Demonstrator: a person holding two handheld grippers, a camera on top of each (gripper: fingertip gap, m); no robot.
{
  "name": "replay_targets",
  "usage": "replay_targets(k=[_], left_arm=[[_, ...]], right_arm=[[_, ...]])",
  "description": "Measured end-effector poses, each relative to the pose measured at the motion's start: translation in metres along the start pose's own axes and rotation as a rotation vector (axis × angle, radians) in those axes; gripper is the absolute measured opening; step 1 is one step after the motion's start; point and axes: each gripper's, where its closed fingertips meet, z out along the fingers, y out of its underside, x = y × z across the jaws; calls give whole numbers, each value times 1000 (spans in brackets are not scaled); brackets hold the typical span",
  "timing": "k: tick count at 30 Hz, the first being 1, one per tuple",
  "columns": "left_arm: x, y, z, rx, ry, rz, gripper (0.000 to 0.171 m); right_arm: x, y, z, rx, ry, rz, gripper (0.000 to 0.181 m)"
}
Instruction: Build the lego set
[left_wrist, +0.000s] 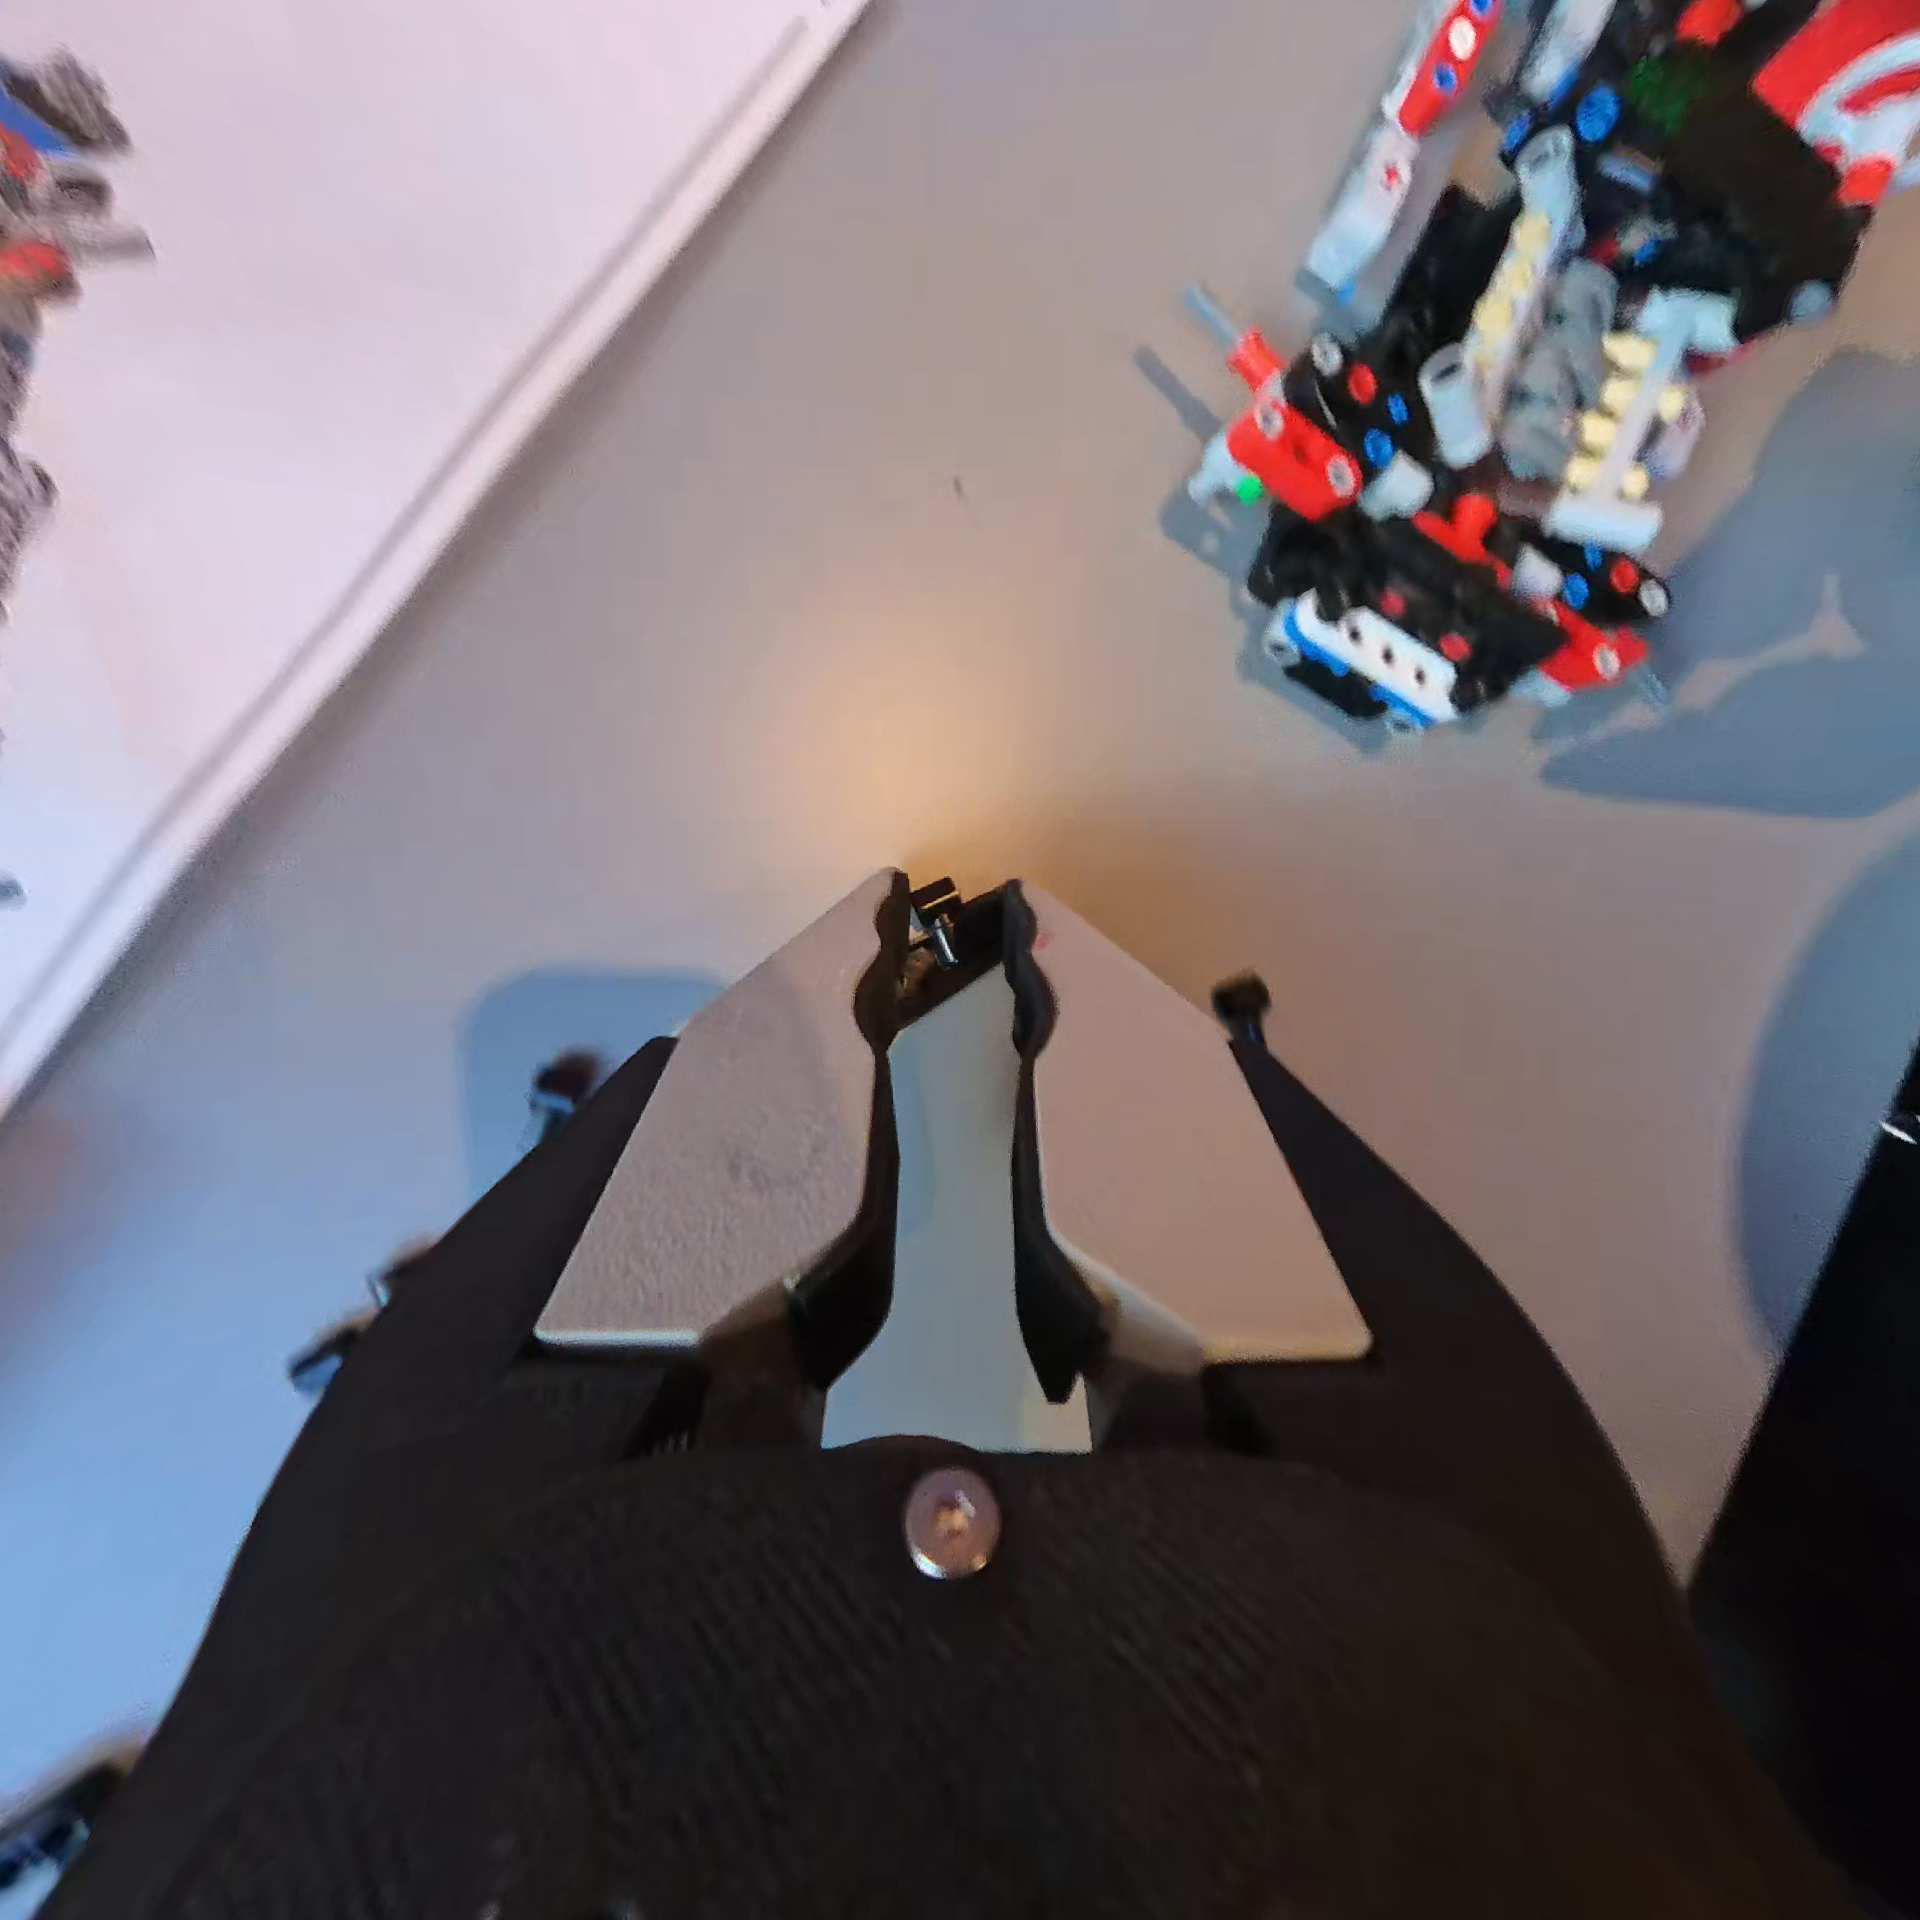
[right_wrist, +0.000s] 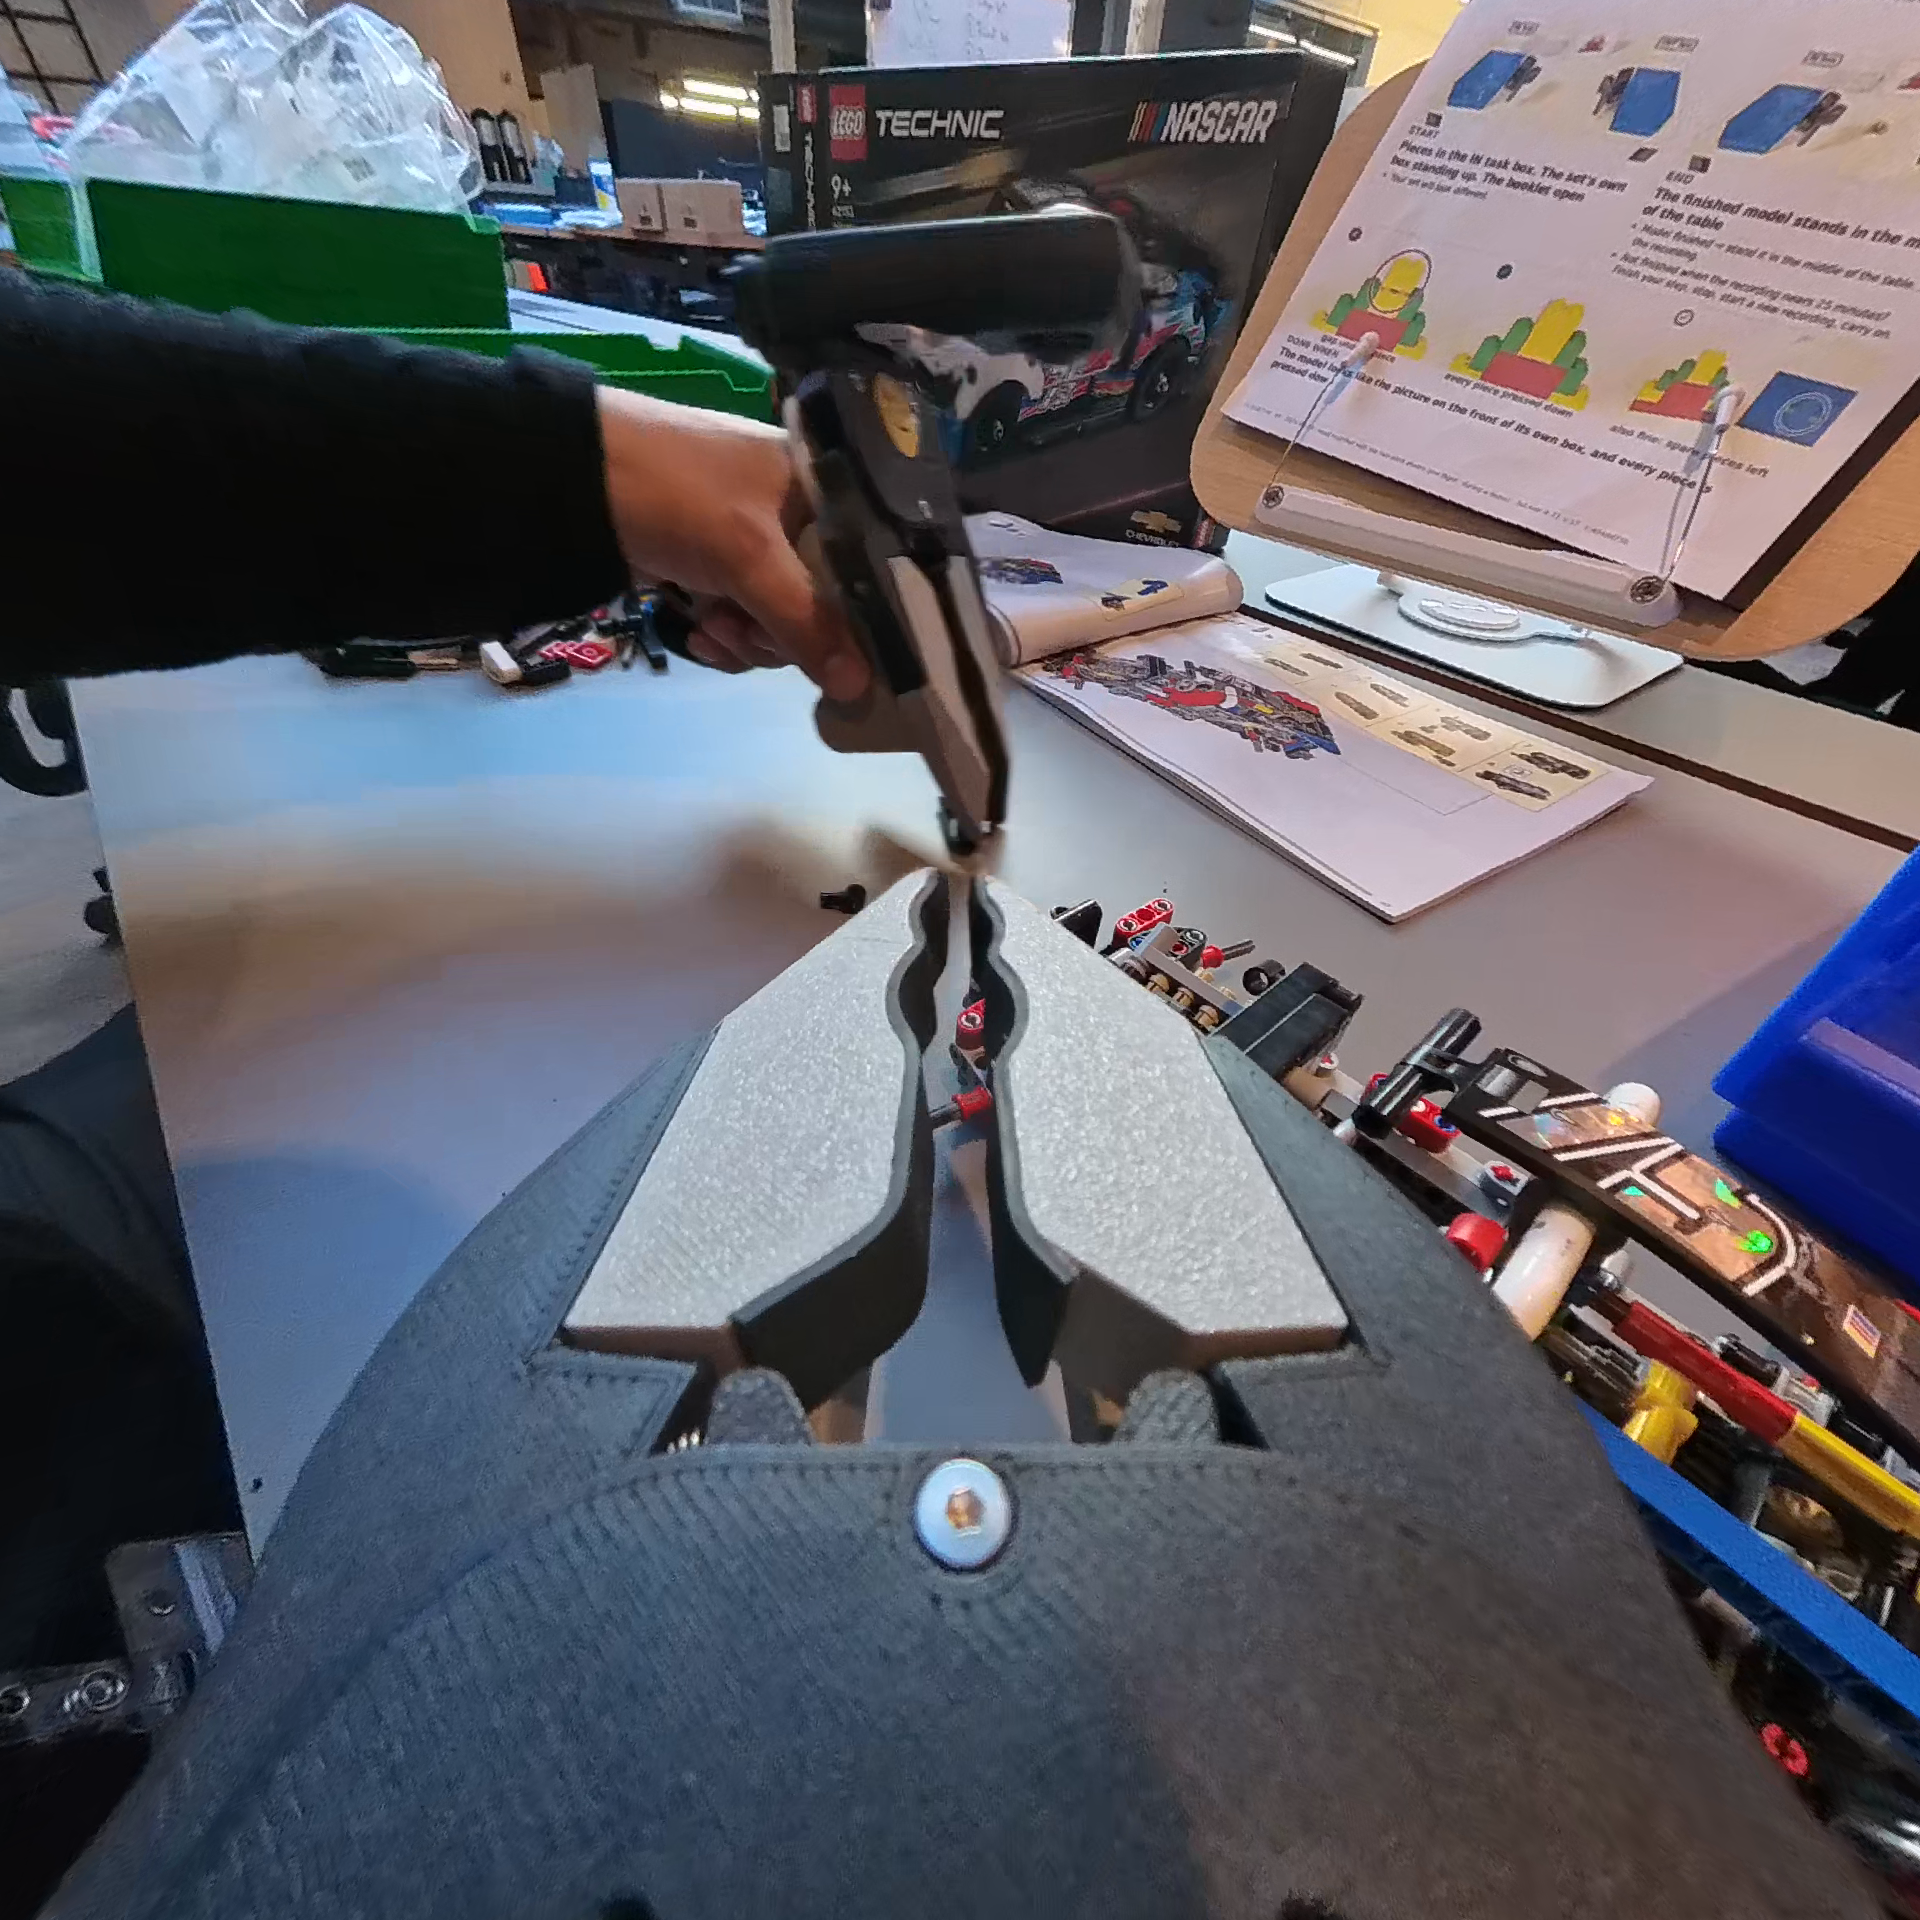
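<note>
Two claws meet tip to tip above the grey worktop (right_wrist: 436, 831): the left claw (left_wrist: 951, 914), gripped in a person's hand (right_wrist: 717, 540), pinches a small black lego pin (left_wrist: 935, 920) between its nearly closed fingers, while the right claw (right_wrist: 961, 894) has its fingers pressed almost together, and whether it holds anything I cannot tell. Ahead and to the right of the left claw lies the half-built lego car (left_wrist: 1538, 416), which in the right wrist view sits directly beneath and right of the right claw, with the open instruction booklet (right_wrist: 1330, 748) beyond it.
</note>
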Motion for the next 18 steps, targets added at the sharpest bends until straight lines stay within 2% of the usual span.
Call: replay_targets(k=[8,11,13,18], left_arm=[[52,70,-28,62,41,-55,13],[74,87,-37,86,12,-37,34],[86,93,-48,121,22,-11,36],[71,103,-72,167,-25,79,44]], right_arm=[[-16,6,7,-54,-58,-41,4],[-28,13,14,-112,-83,-52,5],[-40,18,22,-158,-125,-13,8],[-61,26,46,-245,-158,33,28]])
